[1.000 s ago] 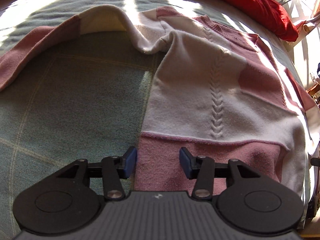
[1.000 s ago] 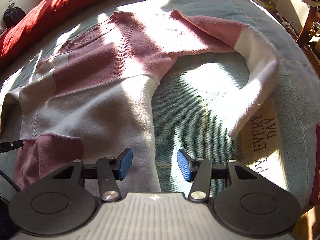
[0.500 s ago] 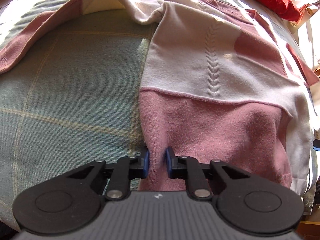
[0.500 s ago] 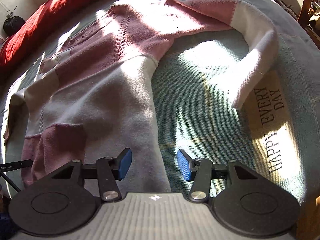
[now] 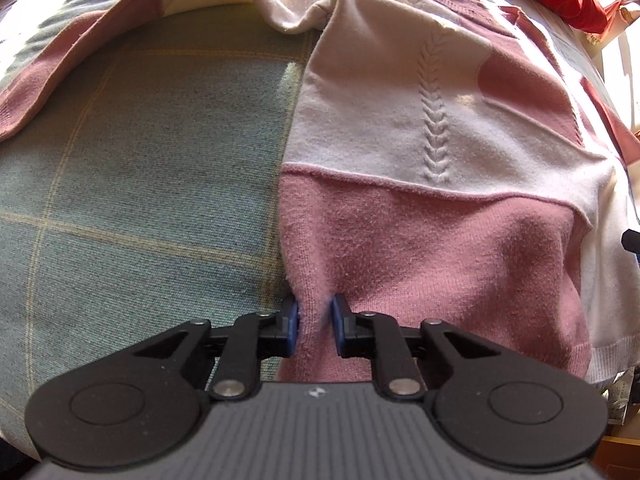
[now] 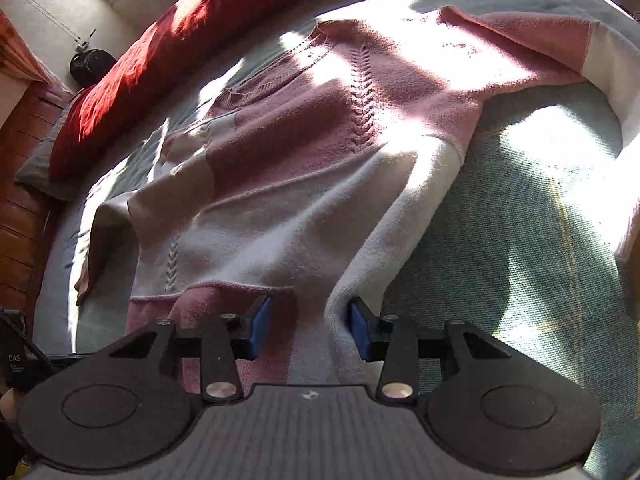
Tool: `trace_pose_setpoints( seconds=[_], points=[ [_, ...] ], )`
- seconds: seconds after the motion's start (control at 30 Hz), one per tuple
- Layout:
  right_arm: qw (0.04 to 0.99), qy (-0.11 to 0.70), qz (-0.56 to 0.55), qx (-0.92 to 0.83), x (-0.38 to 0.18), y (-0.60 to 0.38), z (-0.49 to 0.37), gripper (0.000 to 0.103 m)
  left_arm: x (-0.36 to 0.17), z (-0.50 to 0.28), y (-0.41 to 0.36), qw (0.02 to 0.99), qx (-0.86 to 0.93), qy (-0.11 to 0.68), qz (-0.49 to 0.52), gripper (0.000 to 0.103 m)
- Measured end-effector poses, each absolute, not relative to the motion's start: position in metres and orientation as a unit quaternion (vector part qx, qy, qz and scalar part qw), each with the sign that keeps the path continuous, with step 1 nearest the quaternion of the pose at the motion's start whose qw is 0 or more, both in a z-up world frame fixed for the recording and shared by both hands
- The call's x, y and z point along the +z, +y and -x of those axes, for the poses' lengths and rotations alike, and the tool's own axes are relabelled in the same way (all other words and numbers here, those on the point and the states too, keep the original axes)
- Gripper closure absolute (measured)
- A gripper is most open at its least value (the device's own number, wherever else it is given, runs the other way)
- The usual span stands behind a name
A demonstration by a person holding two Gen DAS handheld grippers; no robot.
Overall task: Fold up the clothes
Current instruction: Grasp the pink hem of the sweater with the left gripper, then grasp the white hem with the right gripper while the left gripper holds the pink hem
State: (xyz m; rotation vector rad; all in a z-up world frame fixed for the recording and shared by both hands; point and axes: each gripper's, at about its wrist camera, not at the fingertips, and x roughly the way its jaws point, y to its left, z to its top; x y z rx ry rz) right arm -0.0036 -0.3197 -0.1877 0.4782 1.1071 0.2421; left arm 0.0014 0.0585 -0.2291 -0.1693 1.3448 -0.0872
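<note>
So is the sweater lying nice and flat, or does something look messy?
Mostly flat, but not all. The sweater is bunched near the armpit, where the sleeve joins and curves off sideways. The left gripper pinches the pink hem into a ridge. The right gripper is closing around the white hem corner.

Left gripper: jaws, wide apart a second ago, now pinch a fold at the pink hem corner of the sweater; fabric puckered between the pads.

Right gripper: moved over the sweater's white hem edge, which formerly lay left of it; jaws closing, fabric between the pads, not yet clamped.
</note>
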Motion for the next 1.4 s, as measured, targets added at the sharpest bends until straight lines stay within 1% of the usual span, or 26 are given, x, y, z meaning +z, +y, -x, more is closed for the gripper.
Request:
trace_pose_setpoints(
  seconds=[0.1,0.3,0.4,0.53,0.67,0.73,0.83,0.87,0.93,0.97,1.03,1.1,1.13,1.2,1.23,1.27,1.33,1.37,1.4],
  points=[
    [0.818,0.515,-0.221,0.126,-0.184,-0.296,-0.010,0.048,-0.229,-0.001,0.058,0.778,-0.039,0.623,0.076,0.087],
    [0.798,0.520,-0.236,0.193,-0.179,-0.254,-0.014,0.049,-0.229,0.000,0.060,0.776,-0.040,0.625,0.075,0.086],
    [0.791,0.523,-0.251,0.194,-0.178,-0.260,-0.002,0.049,-0.229,0.001,0.062,0.776,-0.040,0.625,0.077,0.086],
    [0.788,0.535,-0.264,0.153,-0.183,-0.294,0.014,0.049,-0.230,0.004,0.066,0.776,-0.042,0.624,0.081,0.086],
    [0.755,0.547,-0.335,0.135,-0.203,-0.325,0.026,0.049,-0.231,0.006,0.069,0.776,-0.044,0.623,0.085,0.086],
    [0.734,0.543,-0.379,0.150,-0.213,-0.328,0.027,0.049,-0.231,0.008,0.070,0.776,-0.046,0.623,0.086,0.086],
    [0.711,0.550,-0.411,0.150,-0.232,-0.318,0.021,0.049,-0.231,0.010,0.073,0.776,-0.047,0.622,0.090,0.085],
    [0.704,0.553,-0.420,0.148,-0.239,-0.315,0.018,0.049,-0.230,0.011,0.075,0.776,-0.048,0.622,0.094,0.084],
    [0.691,0.556,-0.439,0.141,-0.251,-0.310,0.015,0.049,-0.229,0.013,0.080,0.775,-0.057,0.620,0.107,0.080],
    [0.692,0.552,-0.444,0.136,-0.251,-0.310,0.016,0.049,-0.229,0.014,0.082,0.774,-0.062,0.619,0.114,0.075],
    [0.703,0.541,-0.442,0.130,-0.246,-0.313,0.019,0.054,-0.226,0.014,0.084,0.775,-0.076,0.616,0.119,0.072],
    [0.710,0.534,-0.443,0.122,-0.244,-0.317,0.021,0.076,-0.228,0.015,0.086,0.776,-0.090,0.613,0.121,0.068],
    [0.708,0.535,-0.446,0.114,-0.245,-0.321,0.021,0.076,-0.230,0.015,0.087,0.776,-0.092,0.610,0.134,0.067],
    [0.704,0.539,-0.452,0.099,-0.248,-0.327,0.022,0.074,-0.233,0.014,0.088,0.775,-0.096,0.604,0.159,0.056],
    [0.700,0.540,-0.458,0.094,-0.251,-0.329,0.022,0.074,-0.234,0.014,0.088,0.775,-0.097,0.602,0.166,0.055],
    [0.695,0.540,-0.465,0.095,-0.253,-0.327,0.019,0.074,-0.233,0.015,0.085,0.776,-0.097,0.602,0.162,0.055],
    [0.701,0.542,-0.453,0.103,-0.252,-0.319,0.013,0.075,-0.230,0.017,0.081,0.778,-0.095,0.602,0.153,0.063],
    [0.706,0.544,-0.442,0.107,-0.249,-0.316,0.011,0.081,-0.227,0.017,0.080,0.778,-0.093,0.603,0.146,0.079],
    [0.711,0.546,-0.430,0.109,-0.245,-0.315,0.010,0.086,-0.225,0.016,0.079,0.778,-0.092,0.605,0.144,0.092]
  ],
)
